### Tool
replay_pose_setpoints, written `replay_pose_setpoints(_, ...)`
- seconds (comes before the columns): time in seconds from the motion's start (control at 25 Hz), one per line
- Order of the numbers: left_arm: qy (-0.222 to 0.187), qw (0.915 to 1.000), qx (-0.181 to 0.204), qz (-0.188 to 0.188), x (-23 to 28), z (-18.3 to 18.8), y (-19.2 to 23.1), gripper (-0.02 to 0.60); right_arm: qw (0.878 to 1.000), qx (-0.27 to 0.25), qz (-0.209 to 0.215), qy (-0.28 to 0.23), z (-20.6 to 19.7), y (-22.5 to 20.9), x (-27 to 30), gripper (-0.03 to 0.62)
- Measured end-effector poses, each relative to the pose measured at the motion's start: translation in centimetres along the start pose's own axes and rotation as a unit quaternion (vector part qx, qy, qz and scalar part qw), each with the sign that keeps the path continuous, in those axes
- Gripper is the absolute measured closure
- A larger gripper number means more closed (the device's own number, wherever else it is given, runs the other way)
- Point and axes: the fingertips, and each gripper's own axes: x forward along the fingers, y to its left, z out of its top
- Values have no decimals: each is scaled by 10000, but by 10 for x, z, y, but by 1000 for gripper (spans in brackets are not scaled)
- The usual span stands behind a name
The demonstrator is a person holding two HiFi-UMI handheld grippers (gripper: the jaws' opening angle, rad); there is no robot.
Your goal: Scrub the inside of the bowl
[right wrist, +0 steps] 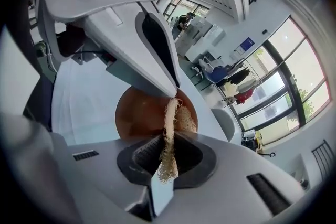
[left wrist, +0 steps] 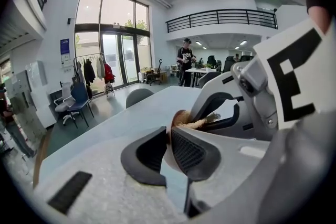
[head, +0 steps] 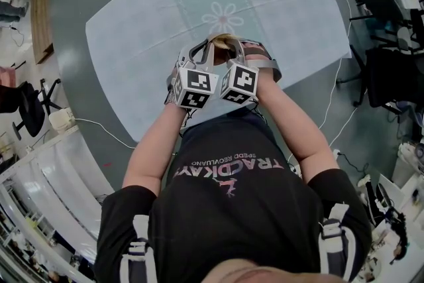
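The wide pale blue-white counter [head: 132,30] lay under the work. The round brown bowl [right wrist: 137,113] was held over its near part, close to the person's body, and was tipped so that its hollow faced the right gripper [right wrist: 167,157]. Whether its base touched the counter could not be told. The bowl was carried by nothing more than a pinch on its thin rim, where the left gripper [left wrist: 169,152] was clenched with one jaw inside the wall and one outside. That narrow hold was judged the chief risk: a firm stroke pressed far from the pinch could lever the bowl round in the jaws or slide it free, and it would then be dropped onto the counter. A second risk was seen in the crowding, since the two grippers were set almost against each other, and a broad sweep could knock one into the other or jolt the rim grip. The jaw inside the bowl also covered a patch of wall that would be missed unless the hold were shifted. Least, the straw-coloured fibrous scrubbing pad [right wrist: 169,128] was grasped by the right gripper and squeezed flat, edge-on, with its far end reaching into the bowl near the rim. Hard dragging could be expected to pull it through the jaws or shed fibres.
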Motion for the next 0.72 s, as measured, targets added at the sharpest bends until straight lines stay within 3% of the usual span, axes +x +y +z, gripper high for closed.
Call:
replay_pose_setpoints(0.16,-109,9996,-240,66,0,3,5,540,9995,256,162,88,-5,3,5,562)
replay_pose_setpoints(0.4,-267,9974,-631,219,-9,7,20,538,9935,856,738,102,-5,27,8,562)
replay_pose_setpoints(0.72,-297,9955,-860,271,-14,4,27,537,9800,1380,1410,-261,29,58,3,562)
